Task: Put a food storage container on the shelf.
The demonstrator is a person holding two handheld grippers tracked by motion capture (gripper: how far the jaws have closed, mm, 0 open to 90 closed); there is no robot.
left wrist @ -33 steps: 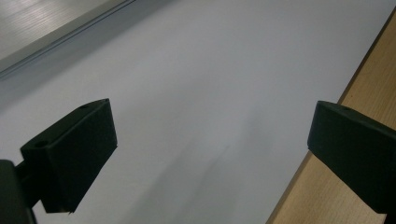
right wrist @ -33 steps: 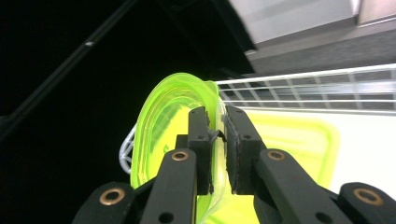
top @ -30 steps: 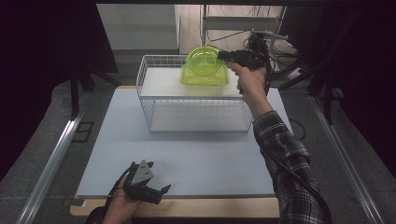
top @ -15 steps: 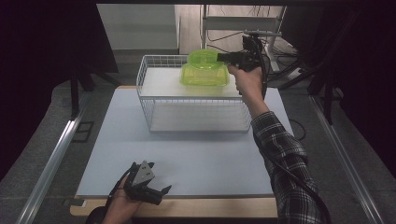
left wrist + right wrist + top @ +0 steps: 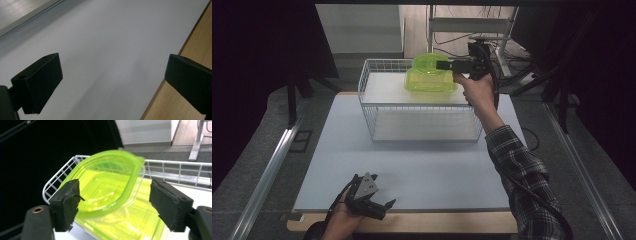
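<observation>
Looking along our right gripper (image 5: 113, 207), we have just been opening its jaws; the green lid (image 5: 105, 182) leans tilted on the green container (image 5: 130, 225) in the wire basket (image 5: 367, 85), directly ahead, unpressed.

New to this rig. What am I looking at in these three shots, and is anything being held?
No robot here: a person holds a two-jaw claw in each hand. The high view looks down on the table from the person's side. The other two cameras ride on the claws and look along their black jaws.

On the table stands a white wire basket. On its shelf sits a green plastic box with a green lid lying tilted on top.

The right claw is at the lid; its jaws have just been opening and now stand apart on either side of the lid, not pressing it. The left claw rests open near the table's front edge, holding nothing.
</observation>
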